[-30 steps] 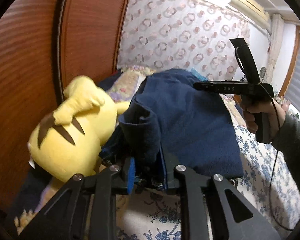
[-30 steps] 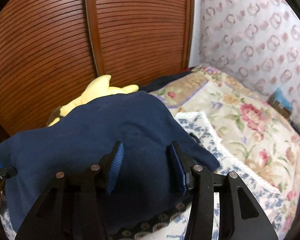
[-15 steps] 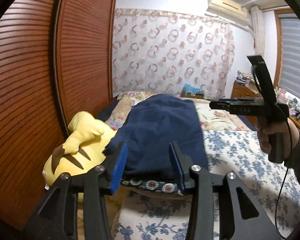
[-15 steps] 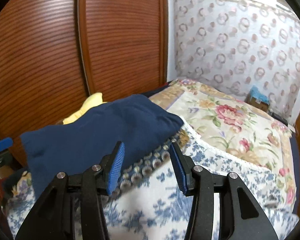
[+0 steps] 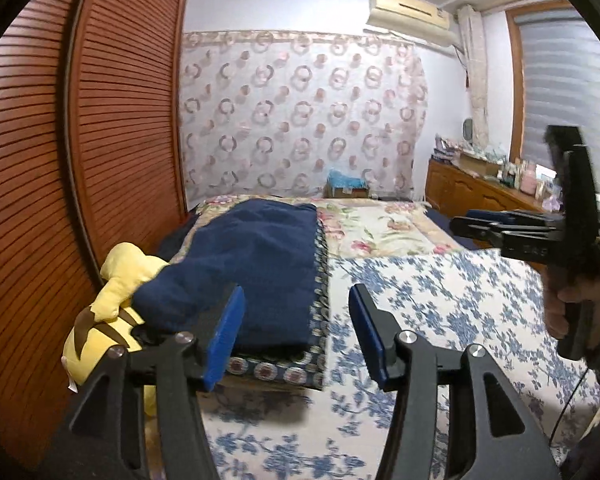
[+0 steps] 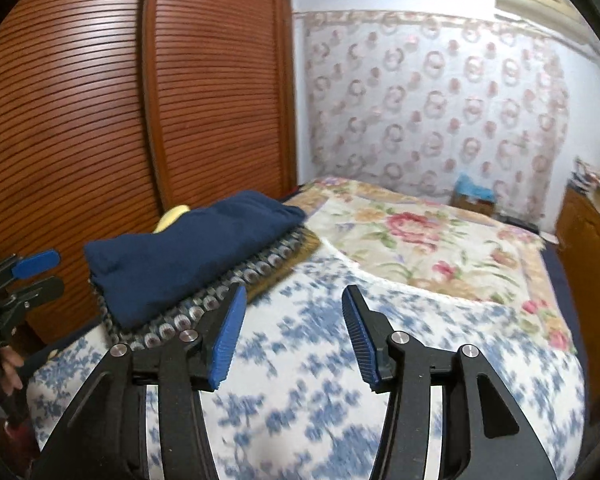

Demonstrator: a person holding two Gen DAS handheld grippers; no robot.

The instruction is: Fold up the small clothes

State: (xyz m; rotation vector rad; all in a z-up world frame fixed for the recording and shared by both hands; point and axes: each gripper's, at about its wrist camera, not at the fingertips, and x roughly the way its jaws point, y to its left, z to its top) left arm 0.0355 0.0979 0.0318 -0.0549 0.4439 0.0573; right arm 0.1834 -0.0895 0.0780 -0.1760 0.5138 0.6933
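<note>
A folded navy blue garment [image 5: 256,264] lies on a patterned cushion [image 5: 276,370] at the left side of the bed, next to the wardrobe. It also shows in the right wrist view [image 6: 188,252]. My left gripper [image 5: 296,336] is open and empty, drawn back just in front of the garment's near edge. My right gripper [image 6: 292,336] is open and empty above the blue floral cover, to the right of the garment. The right gripper also shows in the left wrist view [image 5: 480,226], and the left one in the right wrist view [image 6: 32,272].
A yellow plush toy [image 5: 112,300] sits between the garment and the slatted wooden wardrobe doors [image 5: 100,128]. The bed has a blue floral cover [image 5: 440,312] and a pink floral quilt [image 6: 428,240]. A wooden dresser [image 5: 472,192] stands at the right.
My left gripper let go of the navy garment and opened. Both grippers pulled back from it. The garment now lies folded on the cushion.
</note>
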